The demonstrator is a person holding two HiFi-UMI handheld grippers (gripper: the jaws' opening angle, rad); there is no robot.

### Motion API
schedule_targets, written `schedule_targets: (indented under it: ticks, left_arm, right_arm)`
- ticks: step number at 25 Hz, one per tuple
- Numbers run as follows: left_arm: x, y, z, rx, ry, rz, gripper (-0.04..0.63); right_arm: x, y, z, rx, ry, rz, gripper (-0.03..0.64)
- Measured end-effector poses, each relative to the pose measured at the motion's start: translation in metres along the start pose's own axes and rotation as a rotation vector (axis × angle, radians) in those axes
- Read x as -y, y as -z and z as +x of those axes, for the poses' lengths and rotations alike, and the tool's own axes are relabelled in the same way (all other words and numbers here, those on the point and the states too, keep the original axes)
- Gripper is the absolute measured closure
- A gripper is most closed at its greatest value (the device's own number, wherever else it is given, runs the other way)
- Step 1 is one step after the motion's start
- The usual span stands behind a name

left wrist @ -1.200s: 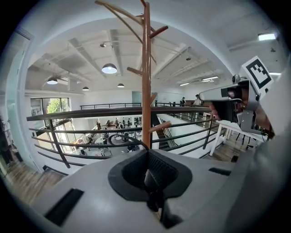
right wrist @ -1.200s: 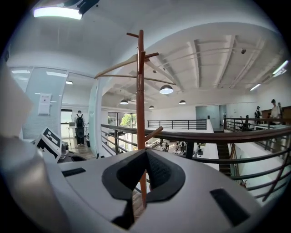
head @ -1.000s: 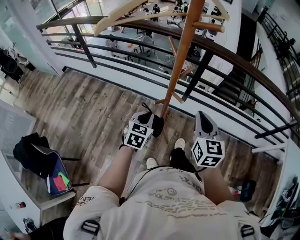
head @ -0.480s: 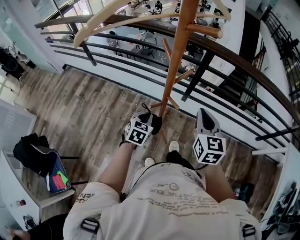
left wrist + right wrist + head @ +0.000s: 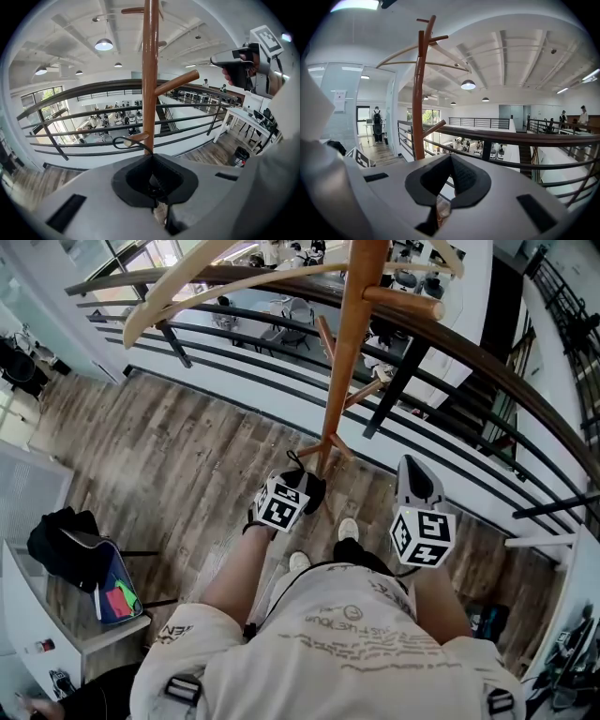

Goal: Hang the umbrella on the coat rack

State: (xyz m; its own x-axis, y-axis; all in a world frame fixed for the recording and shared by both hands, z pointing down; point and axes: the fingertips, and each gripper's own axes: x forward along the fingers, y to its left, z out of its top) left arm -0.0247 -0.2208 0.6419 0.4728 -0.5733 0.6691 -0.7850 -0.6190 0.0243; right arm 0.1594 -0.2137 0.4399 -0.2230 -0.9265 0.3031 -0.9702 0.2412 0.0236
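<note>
The wooden coat rack's pole (image 5: 347, 343) rises just in front of me, by the balcony railing. My left gripper (image 5: 305, 479) is shut on a black umbrella (image 5: 315, 491), held close to the pole's foot. In the left gripper view the pole (image 5: 150, 70) stands straight ahead of that gripper (image 5: 151, 157), and the umbrella's thin black strap loop (image 5: 143, 145) reaches to a short lower peg (image 5: 136, 138); I cannot tell whether it rings the peg. My right gripper (image 5: 410, 470) is shut and holds nothing, right of the pole (image 5: 418, 93).
A dark metal railing (image 5: 469, 352) curves behind the rack, with an open hall below. Pale wooden hangers (image 5: 187, 287) sit on the rack's top. A black bag (image 5: 61, 545) lies at the left. A white table (image 5: 243, 117) and a bin (image 5: 239, 157) stand at the right.
Both grippers have drifted slightly right and towards the pole's foot. The hold on the umbrella is unchanged.
</note>
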Motion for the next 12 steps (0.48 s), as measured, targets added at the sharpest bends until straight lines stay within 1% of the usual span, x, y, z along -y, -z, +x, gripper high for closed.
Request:
schedule_targets:
  ticks: [6, 12]
  left_arm:
    - [0.003, 0.001, 0.01, -0.002, 0.012, 0.002, 0.586]
    - [0.003, 0.001, 0.014, -0.009, 0.007, -0.013, 0.586]
  right_arm:
    - [0.008, 0.006, -0.001, -0.014, 0.019, -0.006, 0.618]
    - [0.017, 0.013, -0.007, -0.025, 0.038, -0.007, 0.618]
